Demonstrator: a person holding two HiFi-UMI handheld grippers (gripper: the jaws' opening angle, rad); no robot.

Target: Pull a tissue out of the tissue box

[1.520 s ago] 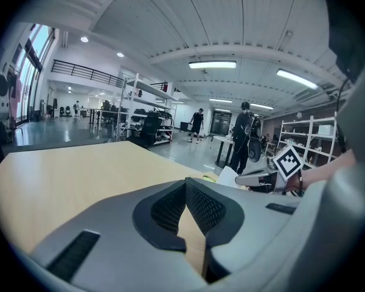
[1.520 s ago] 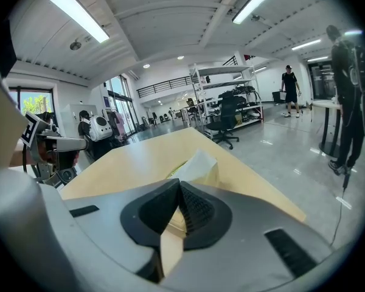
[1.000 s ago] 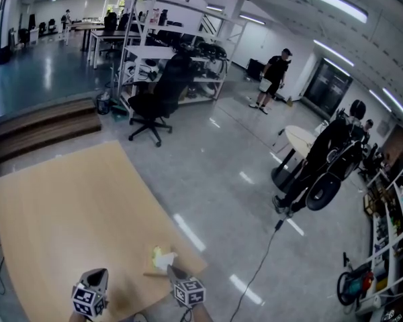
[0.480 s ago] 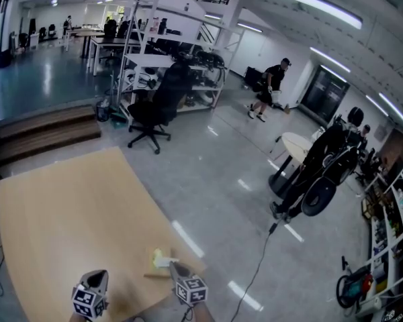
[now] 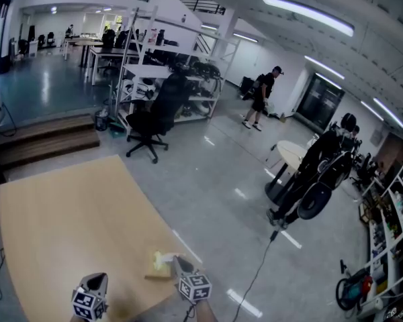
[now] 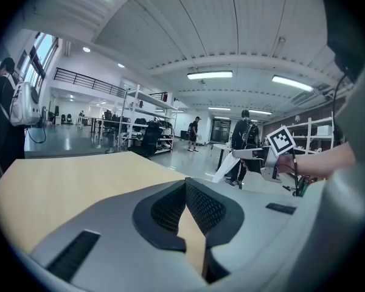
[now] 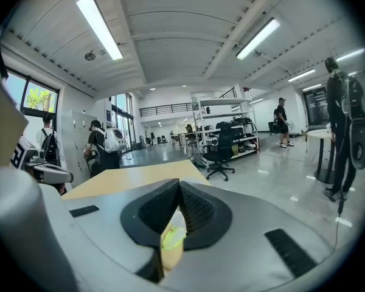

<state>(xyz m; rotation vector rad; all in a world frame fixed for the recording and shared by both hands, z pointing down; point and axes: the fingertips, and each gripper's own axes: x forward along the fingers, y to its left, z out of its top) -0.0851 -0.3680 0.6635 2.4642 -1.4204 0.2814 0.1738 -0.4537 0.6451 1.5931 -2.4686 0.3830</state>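
Note:
The tissue box (image 5: pixel 154 265), low and tan with a yellow-green top, lies near the right front edge of the light wooden table (image 5: pixel 67 206). My right gripper (image 5: pixel 176 262) hangs just above it, shut on a white tissue (image 5: pixel 166 259). The left gripper view shows that tissue (image 6: pixel 224 170) drooping from the right gripper (image 6: pixel 236 154). Below the shut jaws of the right gripper (image 7: pixel 180 185) the box's yellow-green top (image 7: pixel 172 239) shows. My left gripper (image 5: pixel 97 278) hovers over the table's front, left of the box. The tips of the left gripper (image 6: pixel 185 182) meet and hold nothing.
The table's curved right edge (image 5: pixel 181 243) runs close by the box, with grey floor beyond. A black office chair (image 5: pixel 154 113) and white shelving (image 5: pixel 161 59) stand behind. A person (image 5: pixel 260 98) walks far back. Another person with a backpack (image 6: pixel 12 114) stands by the table's left.
My right gripper has risen above the box with the tissue in its jaws. The left gripper has stayed put. The far person has walked on to the left.

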